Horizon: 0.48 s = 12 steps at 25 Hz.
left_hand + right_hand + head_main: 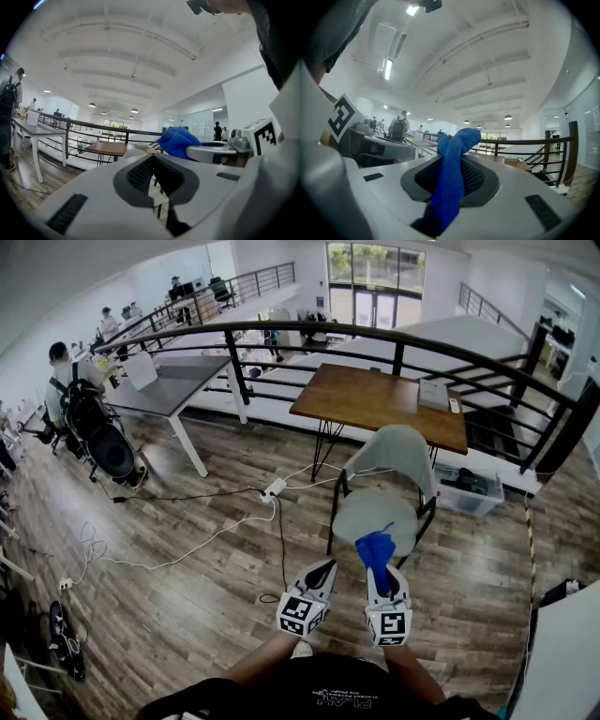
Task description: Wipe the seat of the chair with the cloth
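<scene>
A grey chair (380,512) with a round seat and curved back stands in front of me in the head view. My right gripper (381,570) is shut on a blue cloth (376,549), which sticks up from its jaws in front of the seat's near edge. In the right gripper view the blue cloth (452,178) is pinched between the closed jaws and rises above them. My left gripper (322,574) is held beside the right one, shut with nothing in it. The left gripper view shows the cloth (178,141) and the right gripper to its right.
A wooden table (375,399) stands just behind the chair, with a black railing (309,334) beyond it. A white power strip (274,488) and cables lie on the wood floor to the chair's left. A plastic bin (469,491) sits under the table at right.
</scene>
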### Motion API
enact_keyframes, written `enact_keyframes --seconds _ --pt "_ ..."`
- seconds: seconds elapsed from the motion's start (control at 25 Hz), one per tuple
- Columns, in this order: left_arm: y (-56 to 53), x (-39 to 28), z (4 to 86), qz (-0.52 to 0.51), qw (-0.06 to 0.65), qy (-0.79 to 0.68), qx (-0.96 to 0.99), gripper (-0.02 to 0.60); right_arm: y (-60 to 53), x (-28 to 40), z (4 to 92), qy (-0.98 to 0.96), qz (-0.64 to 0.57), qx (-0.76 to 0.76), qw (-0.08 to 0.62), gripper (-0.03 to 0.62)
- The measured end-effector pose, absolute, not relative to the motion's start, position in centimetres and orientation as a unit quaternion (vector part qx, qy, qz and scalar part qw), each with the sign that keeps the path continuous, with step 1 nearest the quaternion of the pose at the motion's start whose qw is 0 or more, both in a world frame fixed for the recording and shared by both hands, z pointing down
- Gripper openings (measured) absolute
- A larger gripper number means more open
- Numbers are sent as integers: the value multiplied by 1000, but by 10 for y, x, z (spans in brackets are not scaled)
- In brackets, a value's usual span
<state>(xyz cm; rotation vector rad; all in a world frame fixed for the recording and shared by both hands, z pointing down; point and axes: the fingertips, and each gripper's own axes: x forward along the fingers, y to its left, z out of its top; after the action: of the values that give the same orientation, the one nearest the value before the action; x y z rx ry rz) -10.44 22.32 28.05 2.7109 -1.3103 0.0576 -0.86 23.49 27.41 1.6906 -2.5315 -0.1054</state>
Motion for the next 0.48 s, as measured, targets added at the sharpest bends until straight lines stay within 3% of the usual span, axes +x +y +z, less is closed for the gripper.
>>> enact_keyframes --seconds 0.48 --pt "224 -148 281 25 56 -444 894 2 233 -44 275 -827 -30 560 34 89"
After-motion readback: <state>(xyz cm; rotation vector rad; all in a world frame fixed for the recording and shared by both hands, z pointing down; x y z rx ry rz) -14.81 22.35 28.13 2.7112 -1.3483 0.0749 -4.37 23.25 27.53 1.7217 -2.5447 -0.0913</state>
